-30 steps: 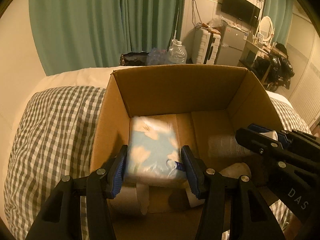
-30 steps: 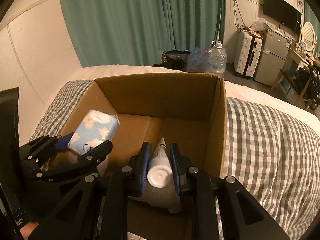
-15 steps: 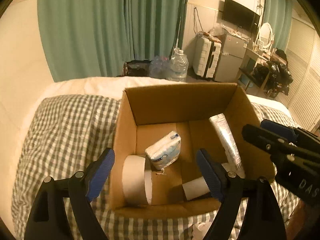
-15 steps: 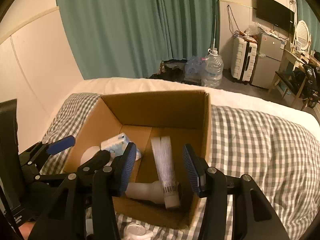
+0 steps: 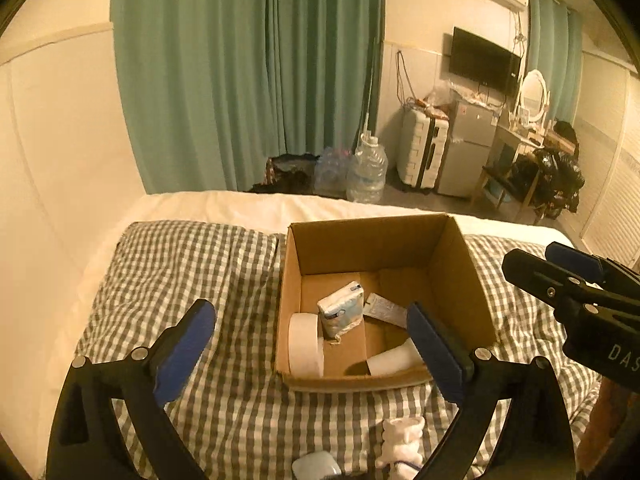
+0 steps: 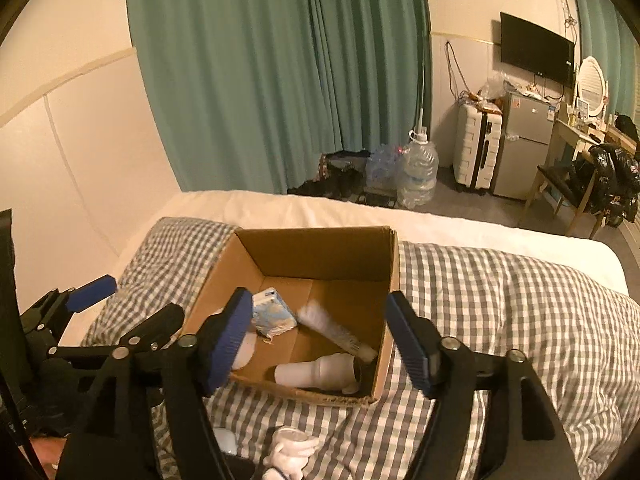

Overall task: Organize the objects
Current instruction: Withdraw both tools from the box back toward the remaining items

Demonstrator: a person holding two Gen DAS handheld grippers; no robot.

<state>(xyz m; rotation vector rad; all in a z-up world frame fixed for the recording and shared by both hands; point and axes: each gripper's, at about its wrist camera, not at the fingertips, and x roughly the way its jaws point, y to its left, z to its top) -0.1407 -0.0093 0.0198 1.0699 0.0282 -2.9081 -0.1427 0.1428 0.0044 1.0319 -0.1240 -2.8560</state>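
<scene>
Checked bedding carries the cardboard box, already holding a tissue pack, tube, bottle and tape roll, while both empty grippers, left gripper and right gripper, have just been opening, leaving a small white toy and pale case near.

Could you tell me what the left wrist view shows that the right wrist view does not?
Only the left wrist view shows the tape roll in full; the right wrist view hides most of it. Only the right wrist view shows the tube along its length. Both show the cardboard box, tissue pack, white bottle and two empty, open grippers.
</scene>
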